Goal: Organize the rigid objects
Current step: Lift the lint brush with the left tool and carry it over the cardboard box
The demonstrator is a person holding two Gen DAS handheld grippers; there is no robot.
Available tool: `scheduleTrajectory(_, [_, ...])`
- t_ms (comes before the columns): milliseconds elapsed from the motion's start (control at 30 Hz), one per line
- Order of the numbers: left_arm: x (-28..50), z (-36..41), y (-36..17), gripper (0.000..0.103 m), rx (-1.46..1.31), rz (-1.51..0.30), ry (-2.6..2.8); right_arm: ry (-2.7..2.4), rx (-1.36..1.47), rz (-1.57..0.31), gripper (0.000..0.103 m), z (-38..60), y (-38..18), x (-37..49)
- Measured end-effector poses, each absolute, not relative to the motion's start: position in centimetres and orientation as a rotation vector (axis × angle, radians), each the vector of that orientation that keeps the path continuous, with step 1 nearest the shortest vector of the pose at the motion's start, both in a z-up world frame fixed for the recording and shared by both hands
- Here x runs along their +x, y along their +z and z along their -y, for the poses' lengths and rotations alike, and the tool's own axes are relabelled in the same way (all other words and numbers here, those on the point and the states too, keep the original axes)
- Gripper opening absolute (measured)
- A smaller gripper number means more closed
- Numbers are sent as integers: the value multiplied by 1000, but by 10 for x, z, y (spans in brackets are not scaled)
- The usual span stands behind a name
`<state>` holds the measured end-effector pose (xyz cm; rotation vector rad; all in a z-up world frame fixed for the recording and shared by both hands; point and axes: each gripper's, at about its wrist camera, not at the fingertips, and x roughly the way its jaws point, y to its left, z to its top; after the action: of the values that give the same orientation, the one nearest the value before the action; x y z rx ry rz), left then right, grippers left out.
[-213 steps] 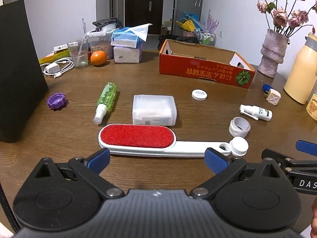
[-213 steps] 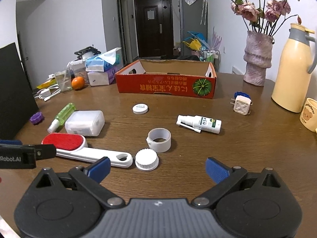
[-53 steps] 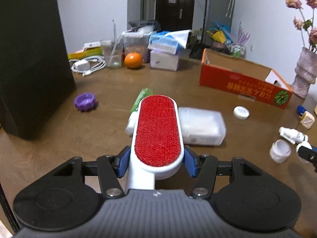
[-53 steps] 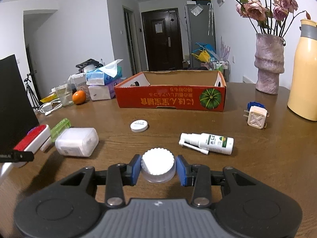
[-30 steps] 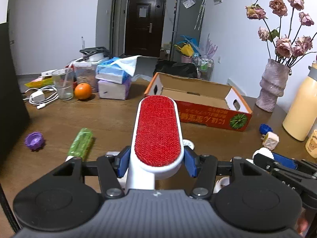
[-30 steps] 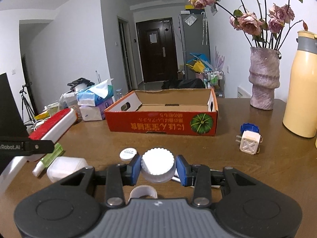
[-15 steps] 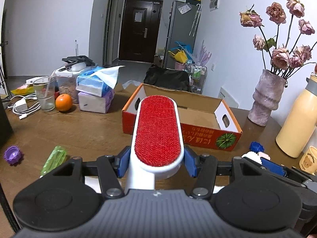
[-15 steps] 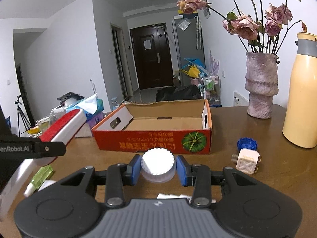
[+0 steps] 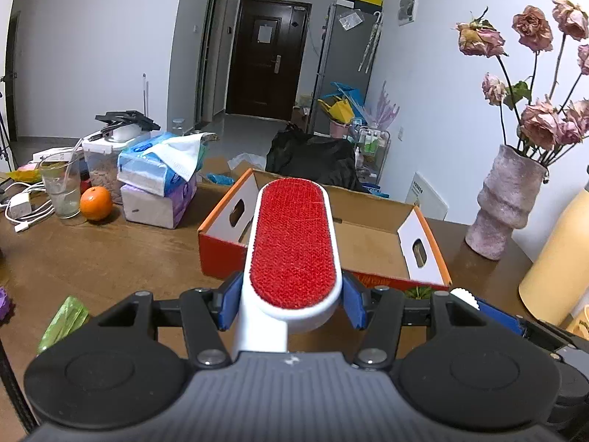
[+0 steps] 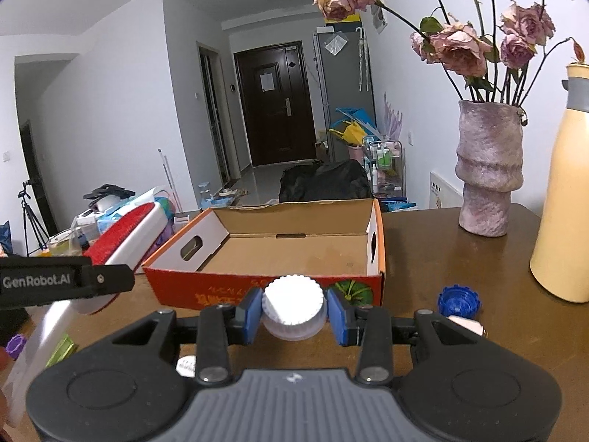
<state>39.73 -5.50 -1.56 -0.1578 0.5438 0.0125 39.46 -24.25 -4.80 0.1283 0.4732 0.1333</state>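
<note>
We have the lint brush (image 9: 294, 243) clamped in our left gripper (image 9: 291, 305), both blue pads pressing the white rim where the head narrows into the handle, red face up and pointing at the cardboard box (image 9: 368, 246) just ahead. It looks light and stiff, hard plastic with a napped pad, so nothing should give under the squeeze. The long handle runs back under the gripper, though, so we judge the hold off-centre, and the smooth white plastic could pivot between the pads. A hold at the neck, as here, seems sound to us.

Our right gripper (image 10: 294, 313) is closed on the white cap (image 10: 293, 304), pads on its ribbed edge, just short of the box's near wall. The cap looks tiny, rigid, almost weightless, and the ribs give good bite. The likely risk is a bounce or a roll on release, so a low drop onto the box floor suits it.

The box itself stands open and bare inside, low walls, thin card, likely to slide if we knock it.

Now the surroundings. We work over a brown wooden table (image 10: 441, 258), hard and smooth. Far left sit tissue packs (image 9: 158, 173), a glass (image 9: 62, 191) and an orange (image 9: 96, 202). Right of the box stand a vase (image 10: 489, 169) of dried roses and a yellow flask (image 10: 567, 191), both tippable. A blue cap (image 10: 458, 300) lies near our right gripper. Beyond, a dark door (image 9: 267, 62).
</note>
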Motion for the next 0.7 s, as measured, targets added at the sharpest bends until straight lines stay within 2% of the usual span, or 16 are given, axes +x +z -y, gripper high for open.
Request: scheduleTrajectory(700, [486,78,-23,57,-147,-532,73,133,154,-470,38,255,-41,481])
